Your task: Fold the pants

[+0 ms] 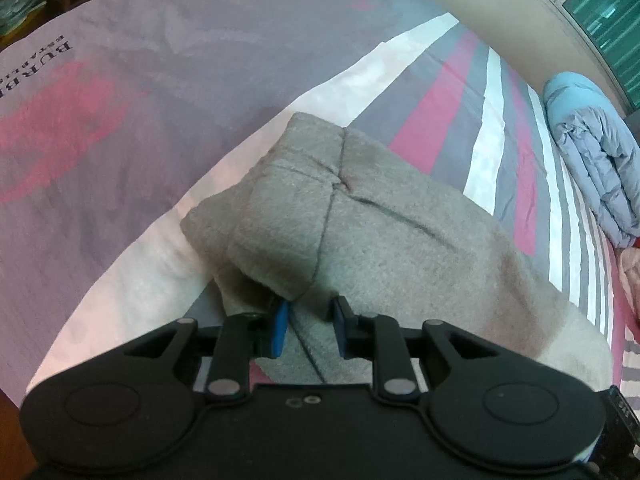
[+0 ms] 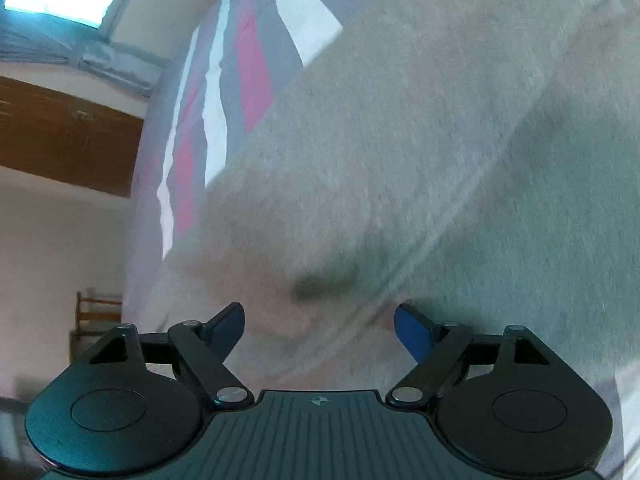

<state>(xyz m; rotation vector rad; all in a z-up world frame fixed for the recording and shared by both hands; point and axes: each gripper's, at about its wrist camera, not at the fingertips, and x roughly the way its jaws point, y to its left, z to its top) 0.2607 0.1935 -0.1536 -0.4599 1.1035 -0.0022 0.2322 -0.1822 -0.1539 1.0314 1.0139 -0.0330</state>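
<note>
Left wrist view: the grey pants (image 1: 360, 216) lie part-folded on the striped bed (image 1: 436, 120), long axis running from the near right to a far seam junction. The left claw (image 1: 310, 326) stands narrowly parted over the pants' near fold, pinching nothing visibly. Right wrist view: the right claw (image 2: 319, 330) is spread wide, empty, just above the pants.

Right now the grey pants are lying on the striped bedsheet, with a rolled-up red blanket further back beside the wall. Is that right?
Not quite. The rolled-up blanket is light blue, not red, as the left wrist view shows. The rest holds: the grey pants lie on the striped bedsheet, and the blanket sits further back beside the wall.
</note>
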